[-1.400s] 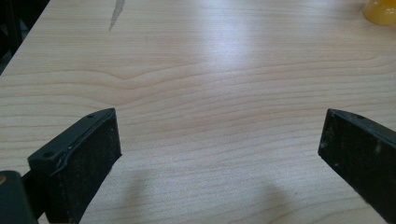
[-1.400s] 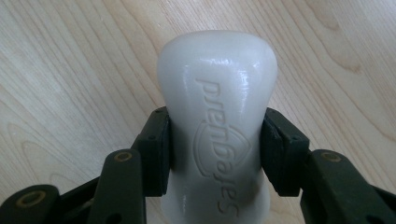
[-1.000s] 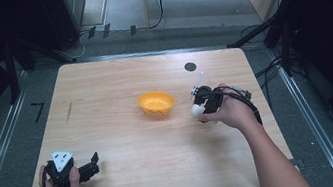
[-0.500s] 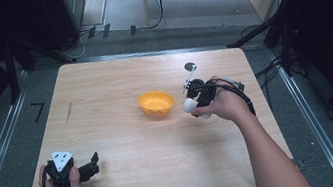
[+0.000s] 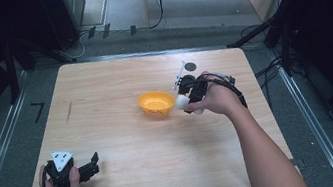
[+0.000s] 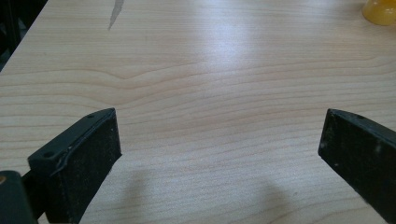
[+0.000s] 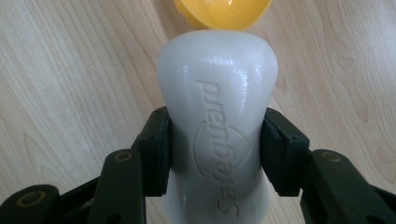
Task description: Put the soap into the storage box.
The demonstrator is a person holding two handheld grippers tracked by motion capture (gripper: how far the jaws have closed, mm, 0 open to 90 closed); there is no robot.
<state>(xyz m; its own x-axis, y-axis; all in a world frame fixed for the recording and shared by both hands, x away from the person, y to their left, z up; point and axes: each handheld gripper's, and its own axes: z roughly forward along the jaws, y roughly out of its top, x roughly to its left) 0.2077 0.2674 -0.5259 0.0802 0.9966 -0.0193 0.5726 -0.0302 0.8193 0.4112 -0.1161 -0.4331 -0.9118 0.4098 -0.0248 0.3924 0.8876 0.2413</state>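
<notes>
Jaws of our right gripper (image 7: 215, 154) clamp the white bottle (image 7: 217, 121) at its waist, just right of the orange bowl (image 5: 156, 103) mid-table. We judge we are bringing it over the bowl, so we should keep it level until it is above the rim, then tip slowly. Our left gripper (image 5: 88, 169) rests wide and empty at the near left corner of the table (image 5: 117, 81).

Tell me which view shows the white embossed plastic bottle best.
The right gripper view: the white embossed plastic bottle is close up, clamped between the right gripper jaws, lettering legible. The high view shows the bottle small, beside the orange bowl.
</notes>
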